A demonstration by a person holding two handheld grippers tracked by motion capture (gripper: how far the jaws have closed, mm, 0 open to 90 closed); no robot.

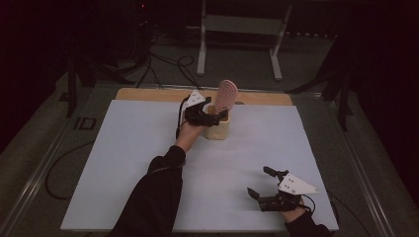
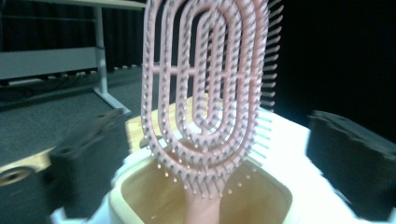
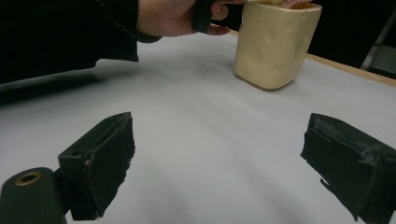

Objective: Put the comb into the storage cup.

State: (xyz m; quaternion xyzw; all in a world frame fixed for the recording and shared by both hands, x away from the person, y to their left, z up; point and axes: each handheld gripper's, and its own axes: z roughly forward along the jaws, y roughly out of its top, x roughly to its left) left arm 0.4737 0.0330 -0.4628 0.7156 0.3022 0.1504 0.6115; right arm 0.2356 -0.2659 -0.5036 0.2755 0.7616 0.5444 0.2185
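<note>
1. Pink hairbrush (image 1: 226, 95) stands handle-down in the cream cup (image 1: 218, 127), far centre of the bench (image 1: 128, 163), head leaning right.
2. Left tongs (image 1: 209, 113) at the cup's rim, jaws spread either side of the brush, released. Judged step: letting go; back straight out so the bristles aren't snagged.
3. Right tongs (image 1: 260, 183) idle, released, near right; open sheet between.
4. Cup sits near the far edge.

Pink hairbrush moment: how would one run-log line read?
pink oval plastic hairbrush: upright in cream ceramic cup | left gripper: open at cup | right gripper: open, idle
</note>
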